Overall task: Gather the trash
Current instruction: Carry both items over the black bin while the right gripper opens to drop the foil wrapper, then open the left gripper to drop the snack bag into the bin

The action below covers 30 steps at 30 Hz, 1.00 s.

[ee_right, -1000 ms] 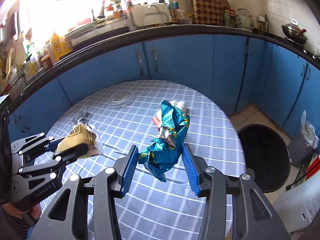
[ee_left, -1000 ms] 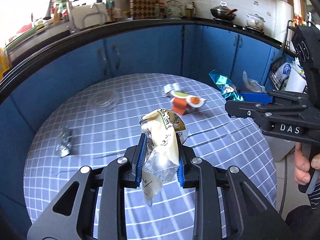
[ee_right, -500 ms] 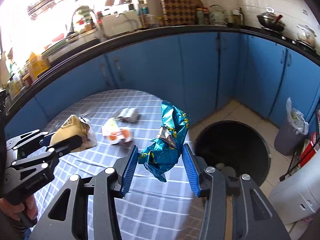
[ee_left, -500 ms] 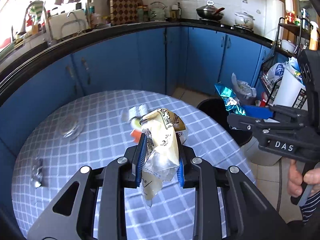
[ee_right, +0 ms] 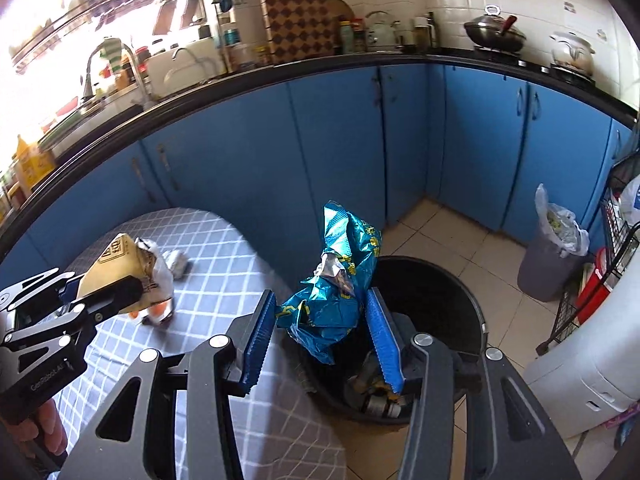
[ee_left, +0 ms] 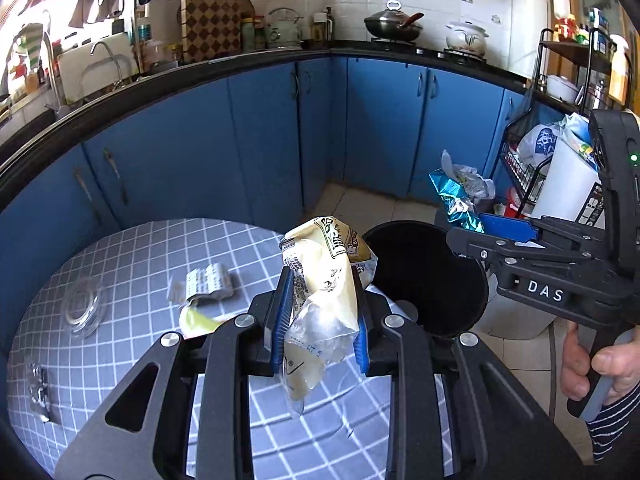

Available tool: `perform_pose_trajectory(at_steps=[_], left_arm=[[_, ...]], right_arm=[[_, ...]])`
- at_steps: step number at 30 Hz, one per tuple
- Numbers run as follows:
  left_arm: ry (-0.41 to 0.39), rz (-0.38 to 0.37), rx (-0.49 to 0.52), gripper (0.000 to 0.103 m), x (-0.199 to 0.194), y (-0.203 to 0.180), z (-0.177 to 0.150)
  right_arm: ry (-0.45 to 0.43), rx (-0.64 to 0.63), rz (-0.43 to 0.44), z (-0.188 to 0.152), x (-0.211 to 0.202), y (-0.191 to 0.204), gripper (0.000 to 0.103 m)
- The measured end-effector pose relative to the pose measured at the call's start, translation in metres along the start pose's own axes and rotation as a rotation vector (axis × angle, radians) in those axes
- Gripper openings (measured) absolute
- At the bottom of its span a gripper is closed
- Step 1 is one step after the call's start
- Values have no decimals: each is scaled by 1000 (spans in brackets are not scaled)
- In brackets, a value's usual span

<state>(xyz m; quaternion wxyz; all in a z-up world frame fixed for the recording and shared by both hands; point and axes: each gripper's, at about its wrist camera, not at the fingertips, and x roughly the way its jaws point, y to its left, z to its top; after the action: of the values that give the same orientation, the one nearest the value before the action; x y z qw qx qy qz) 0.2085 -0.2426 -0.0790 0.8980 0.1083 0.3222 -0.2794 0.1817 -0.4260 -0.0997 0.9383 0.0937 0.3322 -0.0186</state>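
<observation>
Held over the black trash bin point(ee_right: 472, 300) past the tabletop edge point(ee_right: 276, 280), ready to drop: blue foil wrapper point(ee_right: 340, 280) pinched in right gripper point(ee_right: 324, 332); yellow snack bag point(ee_left: 320, 280) pinched in left gripper point(ee_left: 320, 324).

Both tongs have shifted sideways off the tabletop point(ee_left: 132, 248) toward the black bin point(ee_right: 440, 292). A second ago the right tongs point(ee_right: 322, 322) held the blue wrapper point(ee_right: 340, 280) over the checked cloth; that wrapper now hangs over the bin's open mouth, with rubbish visible inside. The left tongs point(ee_left: 320, 316), with the cream wrapper point(ee_left: 324, 280), have gone from mid-tabletop to its edge beside the bin. In the left view the bin has come into sight, and the silver wrapper point(ee_left: 210, 278) has slid left.
</observation>
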Motion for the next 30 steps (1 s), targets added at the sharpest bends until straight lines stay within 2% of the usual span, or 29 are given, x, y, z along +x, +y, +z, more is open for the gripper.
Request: perform_pose_trajectory(at_steps=[11, 13, 14, 15, 22, 26, 29, 30], left_arm=[[19, -13, 6, 27, 23, -8, 6], [20, -13, 5, 27, 25, -10, 6], [22, -15, 6, 27, 27, -11, 7], [25, -17, 8, 27, 28, -12, 8], [37, -51, 36, 30, 45, -30, 24], [39, -82, 60, 30, 61, -53, 39], [31, -89, 84, 34, 70, -69, 50], [25, -90, 83, 47, 71, -72, 54]], right_arm=[[-8, 15, -40, 5, 21, -19, 47], [7, 21, -55, 5, 27, -24, 66], [6, 27, -72, 5, 28, -26, 86], [-7, 33, -84, 5, 28, -29, 88], [-4, 71, -138, -5, 27, -51, 88], [-2, 89, -161, -10, 21, -66, 88], [0, 91, -176, -12, 18, -72, 88], [1, 89, -182, -13, 17, -73, 88]])
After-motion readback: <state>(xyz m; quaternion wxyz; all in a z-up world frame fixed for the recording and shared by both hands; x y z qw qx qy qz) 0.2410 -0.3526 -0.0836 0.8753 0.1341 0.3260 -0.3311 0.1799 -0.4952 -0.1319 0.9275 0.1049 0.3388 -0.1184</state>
